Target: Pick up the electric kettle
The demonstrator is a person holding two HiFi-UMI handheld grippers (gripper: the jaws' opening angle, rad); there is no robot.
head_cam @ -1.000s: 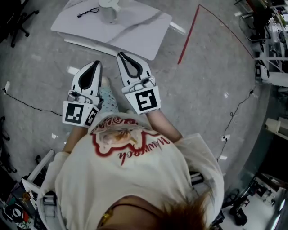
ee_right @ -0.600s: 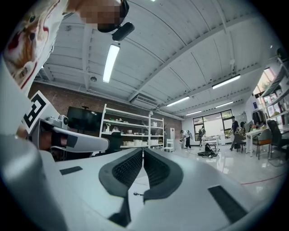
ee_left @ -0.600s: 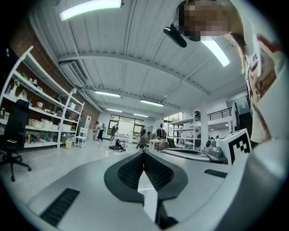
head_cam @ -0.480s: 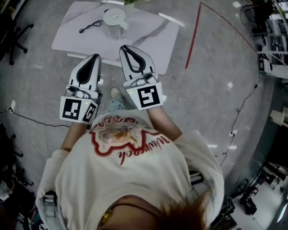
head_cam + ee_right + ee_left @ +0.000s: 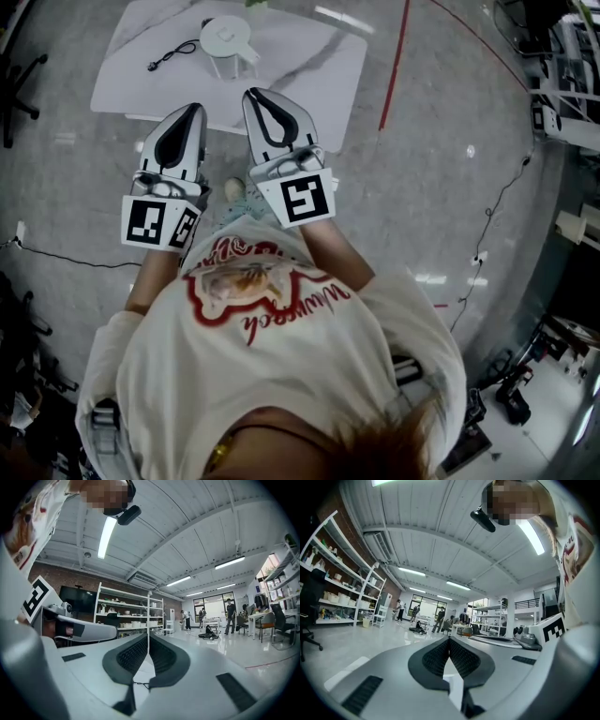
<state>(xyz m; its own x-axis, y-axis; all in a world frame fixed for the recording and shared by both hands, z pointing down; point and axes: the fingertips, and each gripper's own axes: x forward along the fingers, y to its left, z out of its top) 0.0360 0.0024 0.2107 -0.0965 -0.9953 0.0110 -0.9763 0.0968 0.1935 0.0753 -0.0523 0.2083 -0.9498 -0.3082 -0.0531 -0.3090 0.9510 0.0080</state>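
The white electric kettle [image 5: 228, 42] stands upright on a low white marbled table [image 5: 309, 66], seen from above in the head view. A black cord [image 5: 173, 52] lies to its left on the table. My left gripper [image 5: 194, 109] is shut and empty, just short of the table's near edge. My right gripper [image 5: 252, 93] is also shut and empty, its tip over the near edge, a little short of the kettle. In the left gripper view [image 5: 449, 640] and the right gripper view [image 5: 148, 638] the jaws meet and point level across the room. The kettle is hidden in both.
A red line [image 5: 394, 66] runs across the grey floor right of the table. Black cables [image 5: 56, 251] trail over the floor at left and right. A chair base [image 5: 19, 80] stands at far left. Shelving [image 5: 129, 613] and distant people [image 5: 439, 618] fill the room.
The table and kettle have drawn nearer and lower in the head view as the person stepped forward. Both grippers travelled with the person and stayed shut.
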